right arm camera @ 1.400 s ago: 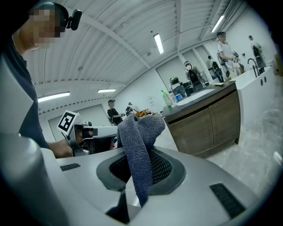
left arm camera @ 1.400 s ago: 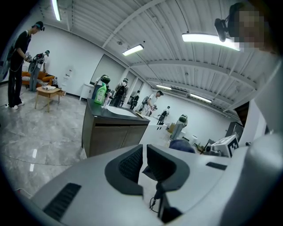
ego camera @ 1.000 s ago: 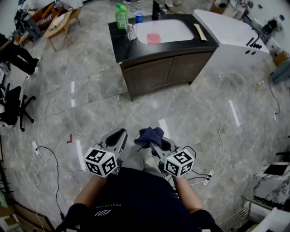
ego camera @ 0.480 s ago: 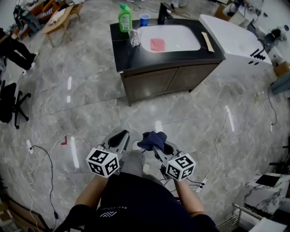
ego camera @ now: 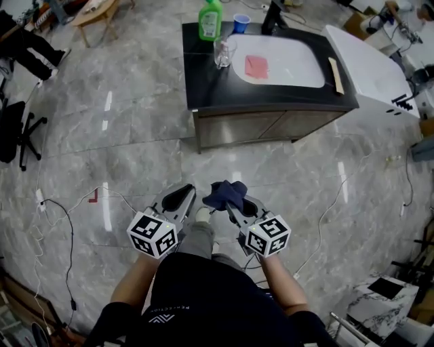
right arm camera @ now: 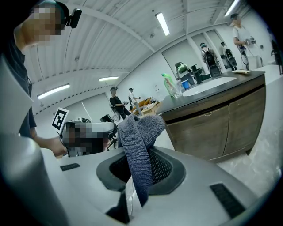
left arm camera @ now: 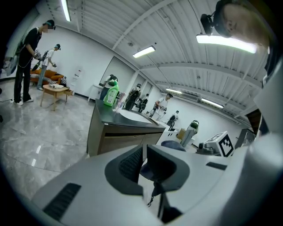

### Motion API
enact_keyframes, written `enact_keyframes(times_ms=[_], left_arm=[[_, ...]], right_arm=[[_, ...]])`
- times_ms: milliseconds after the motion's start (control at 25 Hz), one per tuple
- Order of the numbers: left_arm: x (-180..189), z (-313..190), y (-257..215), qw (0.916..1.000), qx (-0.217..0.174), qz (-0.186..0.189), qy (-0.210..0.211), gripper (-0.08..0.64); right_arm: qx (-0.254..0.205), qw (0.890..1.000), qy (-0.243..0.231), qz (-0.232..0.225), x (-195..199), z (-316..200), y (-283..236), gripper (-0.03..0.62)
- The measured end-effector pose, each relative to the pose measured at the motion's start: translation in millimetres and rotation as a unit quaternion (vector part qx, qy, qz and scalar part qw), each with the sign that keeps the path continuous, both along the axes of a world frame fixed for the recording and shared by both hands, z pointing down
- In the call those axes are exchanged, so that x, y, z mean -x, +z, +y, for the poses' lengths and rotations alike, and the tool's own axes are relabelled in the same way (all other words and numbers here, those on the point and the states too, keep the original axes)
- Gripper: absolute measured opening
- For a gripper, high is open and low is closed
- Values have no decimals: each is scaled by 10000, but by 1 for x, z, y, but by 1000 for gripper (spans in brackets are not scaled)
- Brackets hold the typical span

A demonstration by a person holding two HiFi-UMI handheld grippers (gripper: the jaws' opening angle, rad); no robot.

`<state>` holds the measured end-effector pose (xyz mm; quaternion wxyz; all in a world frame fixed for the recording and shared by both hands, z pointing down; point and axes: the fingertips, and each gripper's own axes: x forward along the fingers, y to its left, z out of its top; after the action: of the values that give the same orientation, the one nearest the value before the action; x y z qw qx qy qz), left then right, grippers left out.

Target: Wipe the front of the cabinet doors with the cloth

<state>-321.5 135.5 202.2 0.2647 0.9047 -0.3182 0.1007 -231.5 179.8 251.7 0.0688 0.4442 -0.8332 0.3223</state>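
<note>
**Cloth in claw, wiping not yet begun**

At lower centre of the head view, the right claw (ego camera: 229, 198) is clamped on the dark blue cloth (ego camera: 226, 192), which bunches above its jaws. Just beside it, the left claw (ego camera: 178, 198) has its jaws drawn together on nothing. The brown cabinet doors (ego camera: 271, 126) stand well apart at upper centre. This looks like the approach. The next move calls for closing in, lowering, and pressing the cloth against a door front.

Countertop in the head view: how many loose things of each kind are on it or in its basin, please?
Bottle: 1
Cup: 1
Glass: 1
Pink cloth: 1
Wooden strip: 1
Total: 5
</note>
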Motion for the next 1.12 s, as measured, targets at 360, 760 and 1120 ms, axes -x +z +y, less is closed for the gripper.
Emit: enact_keyframes(times_ms=[360,760,1120], left_arm=[[10,-54,19,9997,-78,-223,7,33],[-17,-71,47,9967,-48,-316,-751,33],[-32,-93,89,9856,-183,-426,-1628,26]], right_arm=[[67,9996,-244,121,11,-58,26,72],[202,9946,-1011,95,0,-92,61,72],[25,9806,-1948,219,-7,-124,89,72]])
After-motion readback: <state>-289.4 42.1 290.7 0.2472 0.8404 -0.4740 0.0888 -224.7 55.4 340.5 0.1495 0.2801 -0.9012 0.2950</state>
